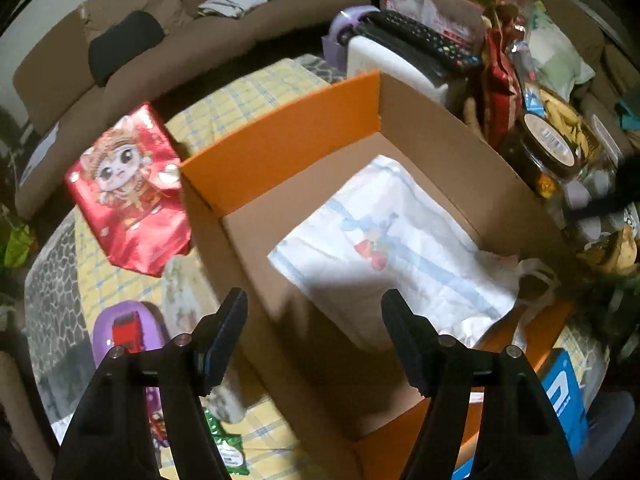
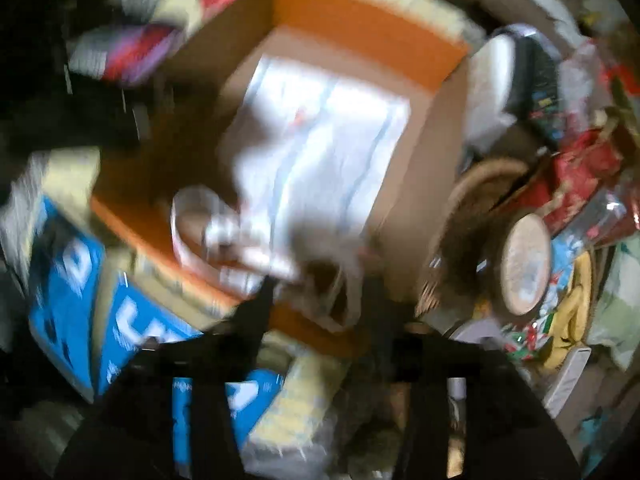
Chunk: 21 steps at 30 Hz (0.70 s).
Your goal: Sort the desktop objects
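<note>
An open cardboard box [image 1: 280,136] with orange flaps stands on a yellow checked cloth. A white plastic bag [image 1: 400,240] with blue stripes and a small red print lies inside it. My left gripper [image 1: 314,308] hangs over the box's near corner, open, with nothing between its fingers. The right wrist view is blurred. It shows the same box [image 2: 360,28] and bag [image 2: 320,140] from the opposite side. My right gripper [image 2: 324,300] is over the near orange flap with its fingers apart. The bag's handle loops lie just beyond its tips, and I see no grip on them.
A red packet with a cartoon figure [image 1: 128,188], a purple case [image 1: 128,328] and a green packet [image 1: 228,448] lie left of the box. A blue carton [image 1: 564,400] sits at its near right. A jar [image 1: 548,140], snack bags and a remote [image 1: 424,36] crowd the right side. A brown sofa [image 1: 160,40] stands behind.
</note>
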{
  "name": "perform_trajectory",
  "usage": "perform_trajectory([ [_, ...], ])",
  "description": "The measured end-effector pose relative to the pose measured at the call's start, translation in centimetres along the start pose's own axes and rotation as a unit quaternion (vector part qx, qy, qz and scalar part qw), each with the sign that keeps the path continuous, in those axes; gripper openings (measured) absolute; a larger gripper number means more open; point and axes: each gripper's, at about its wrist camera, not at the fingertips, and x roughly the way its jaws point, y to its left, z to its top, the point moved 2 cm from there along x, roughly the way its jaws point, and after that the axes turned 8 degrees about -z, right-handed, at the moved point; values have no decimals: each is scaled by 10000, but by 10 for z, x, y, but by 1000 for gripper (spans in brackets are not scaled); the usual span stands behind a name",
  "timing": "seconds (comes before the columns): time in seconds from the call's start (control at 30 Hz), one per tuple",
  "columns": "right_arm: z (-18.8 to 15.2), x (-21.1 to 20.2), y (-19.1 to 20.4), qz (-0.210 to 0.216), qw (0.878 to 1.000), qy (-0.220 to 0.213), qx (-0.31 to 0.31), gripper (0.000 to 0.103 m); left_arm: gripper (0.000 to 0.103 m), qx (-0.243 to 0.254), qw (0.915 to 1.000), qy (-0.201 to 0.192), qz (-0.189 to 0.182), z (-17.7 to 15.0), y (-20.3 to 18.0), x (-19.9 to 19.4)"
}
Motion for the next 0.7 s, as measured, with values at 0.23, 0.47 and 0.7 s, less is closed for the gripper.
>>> perform_trajectory([
  [0.23, 45, 25, -41, 877, 9898, -464, 1024, 20, 38, -532, 9957, 641, -399, 13, -2, 54],
  [0.47, 23, 37, -26, 762, 9940, -580, 531, 21, 37, 311, 9839, 1668, 559, 14, -21, 118],
  [0.7, 17, 36, -22, 757, 9939, -696, 396, 21, 40, 480, 9781, 1727, 1054, 39, -14, 130],
])
